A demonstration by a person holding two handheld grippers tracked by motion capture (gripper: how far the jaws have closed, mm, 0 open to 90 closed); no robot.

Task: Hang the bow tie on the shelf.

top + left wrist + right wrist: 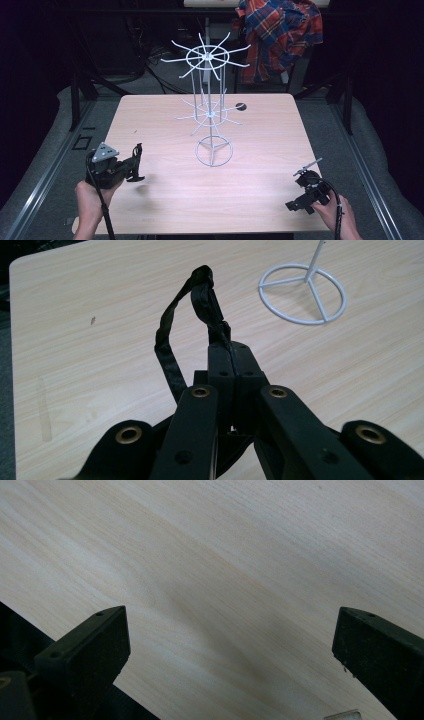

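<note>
A white wire rack [209,100] stands on the wooden table [260,150], with a ring base [302,292] and two tiers of radial hooks. My left gripper [136,162] is at the table's left front, shut on a thin black strap [200,295]. The strap loops up from the closed jaws and hangs back down on the left side [137,149]. My left gripper [232,362] points toward the rack's base. My right gripper [299,192] is at the right front, open, its jaws wide apart [230,630] over bare wood with nothing between them.
A small dark round spot [241,106] lies on the table behind the rack to the right. A plaid shirt [280,35] hangs beyond the far edge. Grey floor and metal rails flank the table on both sides.
</note>
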